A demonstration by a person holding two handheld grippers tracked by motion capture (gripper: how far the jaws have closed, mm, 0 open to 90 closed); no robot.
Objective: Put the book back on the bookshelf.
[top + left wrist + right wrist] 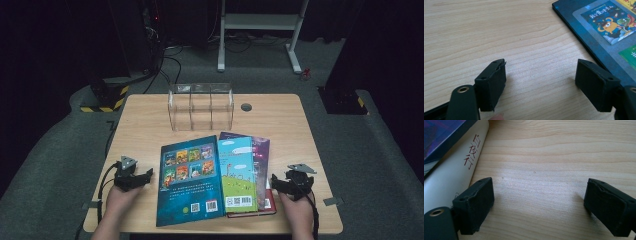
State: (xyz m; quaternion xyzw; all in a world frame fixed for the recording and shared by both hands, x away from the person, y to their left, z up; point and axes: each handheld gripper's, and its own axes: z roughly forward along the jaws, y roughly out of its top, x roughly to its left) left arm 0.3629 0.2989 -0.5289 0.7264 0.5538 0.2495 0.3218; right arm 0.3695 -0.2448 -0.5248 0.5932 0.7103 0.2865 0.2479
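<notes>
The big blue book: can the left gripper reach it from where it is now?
Probably yes: the left gripper is open beside the big blue book, with bare table between them.

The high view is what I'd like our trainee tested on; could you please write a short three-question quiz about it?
1. True or false: the clear organizer already holds a book.
2. Which book lies nearest the left tool: A) the dark blue book, B) the green book, C) the purple book?
3. What are the right tool's jaws doing?

Key: 1 false. 2 A. 3 Standing open, gripping nothing, beside the pale-spined book.
</notes>
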